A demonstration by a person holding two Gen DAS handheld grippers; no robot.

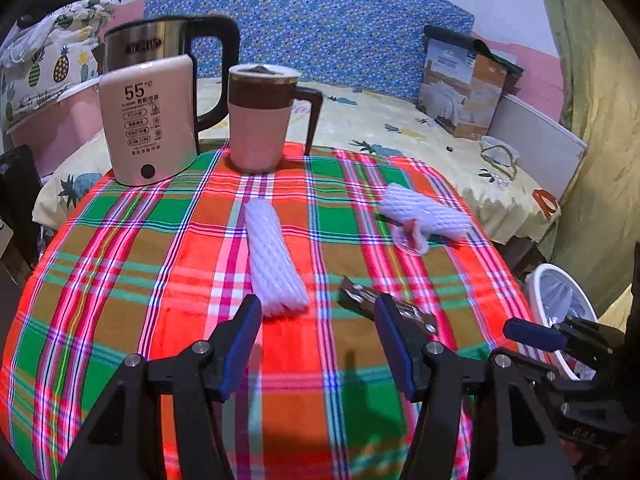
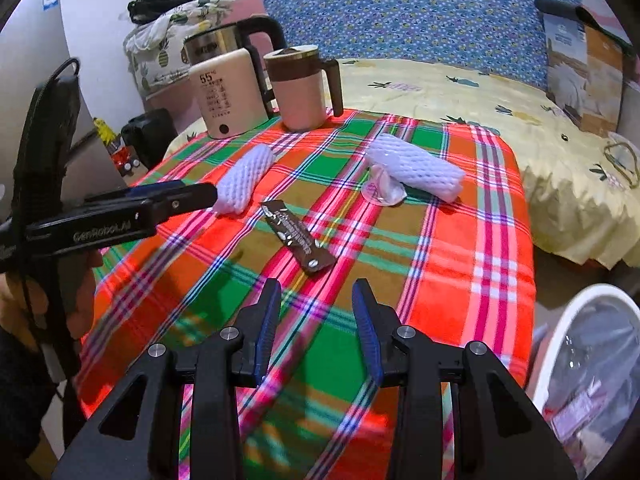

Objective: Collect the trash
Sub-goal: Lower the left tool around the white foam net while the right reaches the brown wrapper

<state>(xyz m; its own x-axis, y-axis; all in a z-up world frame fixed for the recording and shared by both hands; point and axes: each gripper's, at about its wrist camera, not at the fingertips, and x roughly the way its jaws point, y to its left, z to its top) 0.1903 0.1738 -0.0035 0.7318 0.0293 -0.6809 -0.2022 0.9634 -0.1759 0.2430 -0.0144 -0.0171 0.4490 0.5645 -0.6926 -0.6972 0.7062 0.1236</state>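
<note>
Both tools stood with jaws apart and empty: the left tool [image 1: 316,312] aimed at the near foam net sleeve [image 1: 274,256], the right tool [image 2: 316,296] at the brown snack wrapper [image 2: 298,236] mid-desk [image 2: 460,280], with the bin [image 2: 560,332] waiting alongside.

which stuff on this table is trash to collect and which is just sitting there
Trash for the job:
- near foam net sleeve
- far foam net sleeve
- clear plastic wrapper
- brown snack wrapper
- white bin, where it goes

Just sitting there:
- kettle
- pink box
- pink mug
</note>
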